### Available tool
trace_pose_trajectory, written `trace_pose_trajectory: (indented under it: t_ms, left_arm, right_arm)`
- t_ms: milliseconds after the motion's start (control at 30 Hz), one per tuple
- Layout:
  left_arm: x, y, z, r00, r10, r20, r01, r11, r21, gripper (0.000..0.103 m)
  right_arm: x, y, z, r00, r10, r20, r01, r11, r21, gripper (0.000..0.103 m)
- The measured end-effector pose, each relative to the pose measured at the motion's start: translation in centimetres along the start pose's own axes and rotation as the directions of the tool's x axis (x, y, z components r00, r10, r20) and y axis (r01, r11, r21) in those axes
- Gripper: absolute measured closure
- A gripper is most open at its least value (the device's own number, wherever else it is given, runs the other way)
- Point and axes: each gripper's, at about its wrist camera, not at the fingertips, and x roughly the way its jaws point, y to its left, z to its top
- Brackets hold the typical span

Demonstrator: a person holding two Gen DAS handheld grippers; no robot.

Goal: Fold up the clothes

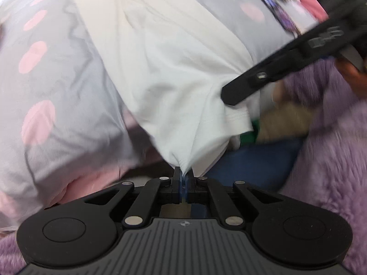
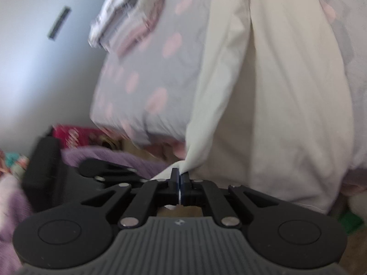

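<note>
L gripper [image 1: 183, 174]: clenched on a bunched bit of the white garment [image 1: 174, 73] edge.
R gripper [image 2: 180, 174]: clenched on another bit of the same garment's edge.
Garment: spread over the grey bed cover w/ pink dots [image 1: 57, 87], near end lifted off it by both grips.
Step (guess): stretching the edge flat before a fold.
Do it well: keep both grips level, even tension, smooth wrinkles, lay hem straight on the cover; don't drag the purple fuzzy blanket [image 1: 332, 160].
</note>
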Motion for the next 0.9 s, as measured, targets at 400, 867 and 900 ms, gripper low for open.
trace_pose_trajectory:
  t_ms: [400,867,900]
  left_arm:
    - [4.5,-0.2,0.3,0.976,-0.048,-0.213,0.045,0.999,-0.017,0.102]
    - [-0.1,6.5,3.7,0.992,-0.101,0.081,0.116,0.971,-0.210,0.084]
    - [-0.1,6.9,4.3,0.992,-0.086,0.093,0.103,0.973,-0.208,0.083]
  right_arm:
    - [5.3,-1.5,-1.8,0.957,-0.259,-0.134,0.242,0.962,-0.129,0.102]
    - [-2.1,-3.9,1.4,0.932,-0.362,-0.001,0.361,0.930,-0.072,0.087]
    - [-2.9,-4.4,1.9,0.925,-0.379,0.021,0.380,0.923,-0.060,0.087]
